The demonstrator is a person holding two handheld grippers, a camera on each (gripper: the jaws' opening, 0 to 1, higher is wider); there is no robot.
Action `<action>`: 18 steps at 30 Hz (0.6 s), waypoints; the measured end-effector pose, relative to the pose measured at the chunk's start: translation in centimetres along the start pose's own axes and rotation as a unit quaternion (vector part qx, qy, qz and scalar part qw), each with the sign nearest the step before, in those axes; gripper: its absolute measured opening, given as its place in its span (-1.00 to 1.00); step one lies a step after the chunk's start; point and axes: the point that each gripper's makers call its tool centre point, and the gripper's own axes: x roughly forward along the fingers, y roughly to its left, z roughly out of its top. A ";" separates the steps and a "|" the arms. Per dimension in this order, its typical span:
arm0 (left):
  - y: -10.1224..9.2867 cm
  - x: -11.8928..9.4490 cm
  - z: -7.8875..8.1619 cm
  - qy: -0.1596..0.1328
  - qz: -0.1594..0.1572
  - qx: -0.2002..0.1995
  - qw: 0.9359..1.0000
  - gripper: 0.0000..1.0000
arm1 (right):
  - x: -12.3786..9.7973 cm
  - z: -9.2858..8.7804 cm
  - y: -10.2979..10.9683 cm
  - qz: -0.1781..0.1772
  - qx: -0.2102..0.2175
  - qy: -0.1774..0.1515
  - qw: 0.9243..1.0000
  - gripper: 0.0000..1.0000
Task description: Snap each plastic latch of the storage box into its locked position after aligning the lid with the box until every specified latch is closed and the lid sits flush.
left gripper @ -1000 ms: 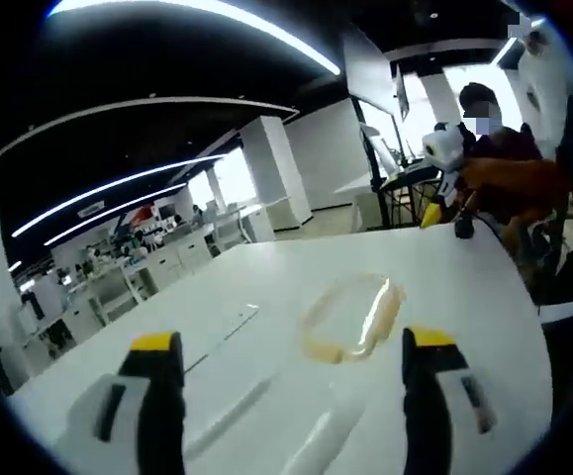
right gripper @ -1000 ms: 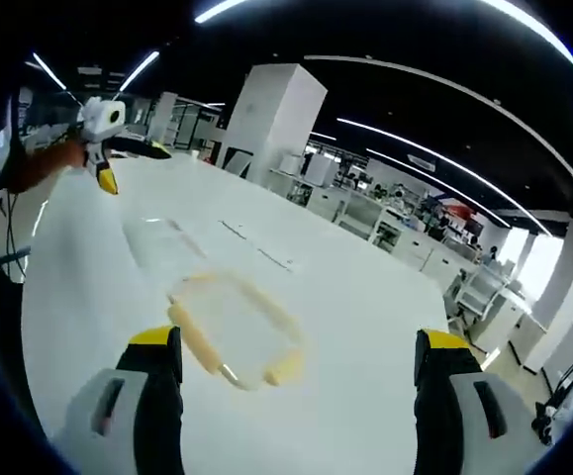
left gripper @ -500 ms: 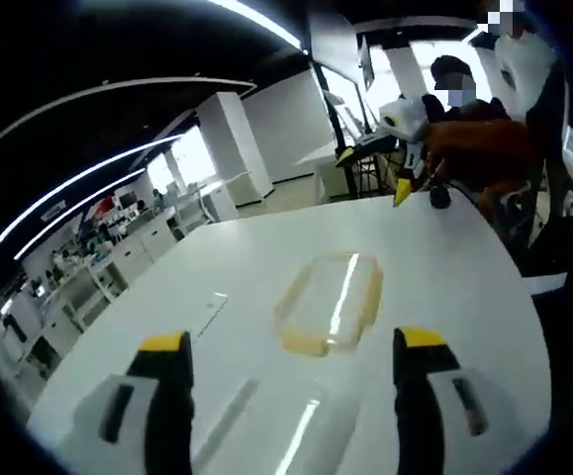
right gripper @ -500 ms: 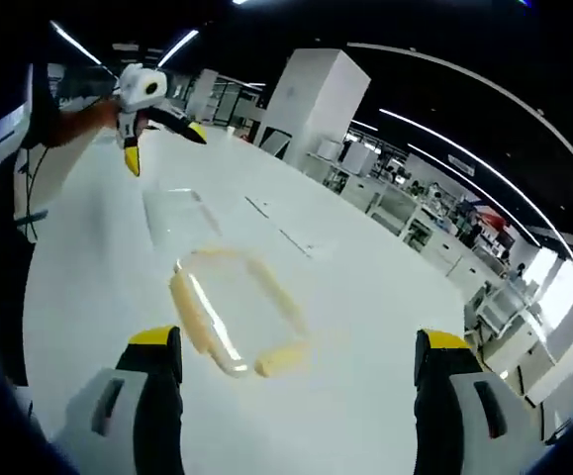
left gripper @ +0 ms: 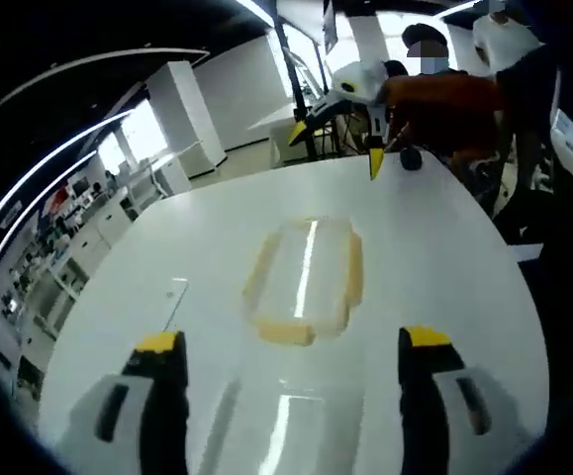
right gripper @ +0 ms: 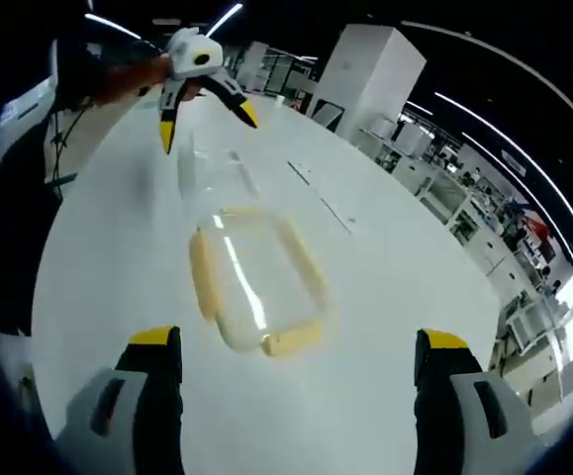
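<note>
Storage box lid (left gripper: 304,279), clear with yellowish latches along its rim, is what we see lying flat near the middle of the big white table (left gripper: 444,287), and in the right gripper view the same lid (right gripper: 256,292) sits ahead of our jaws with a latch at its near end. Largest of all around it is the table itself, bare and glossy, with ceiling lights glinting off it. Beyond the lid in the right gripper view we see a clear box (right gripper: 217,178), faint against the white surface, lying between the lid and the left gripper (right gripper: 202,99). In the left gripper view a similar clear shape (left gripper: 286,426) lies between our own jaws, nearer than the lid. Our left gripper (left gripper: 286,351) hangs above the table with its yellow-tipped jaws spread wide, holding nothing. Our right gripper (right gripper: 291,346) does likewise, jaws parted and empty, short of the lid. In the left gripper view we see the right gripper (left gripper: 340,114) across the table, its yellow tips apart, held in a hand (left gripper: 429,99).
</note>
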 end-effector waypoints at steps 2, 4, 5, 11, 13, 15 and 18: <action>0.0 0.7 -0.3 0.017 -0.013 0.001 1.000 0.80 | 0.3 -0.1 0.0 0.009 -0.005 0.003 1.000 1.00; 0.1 1.3 -0.3 0.021 -0.021 0.001 1.000 0.82 | 0.7 -0.2 -0.1 0.018 -0.009 0.009 1.000 1.00; 0.1 1.4 -0.4 0.025 -0.026 0.001 0.999 0.82 | 0.8 -0.2 -0.2 0.023 -0.011 0.011 1.000 1.00; 0.2 3.1 -1.3 0.061 -0.052 0.011 0.997 0.83 | 1.7 -0.4 -0.2 0.058 -0.027 0.025 0.998 1.00; 0.1 3.6 -1.4 0.066 -0.060 0.012 0.996 0.82 | 1.9 -0.6 -0.2 0.066 -0.030 0.030 0.997 1.00; 0.2 4.1 -1.5 0.072 -0.064 0.013 0.995 0.79 | 2.2 -0.8 -0.2 0.072 -0.033 0.035 0.996 0.99; 0.4 4.8 -1.7 0.084 -0.072 0.016 0.994 0.75 | 2.7 -1.0 -0.3 0.081 -0.039 0.043 0.995 0.97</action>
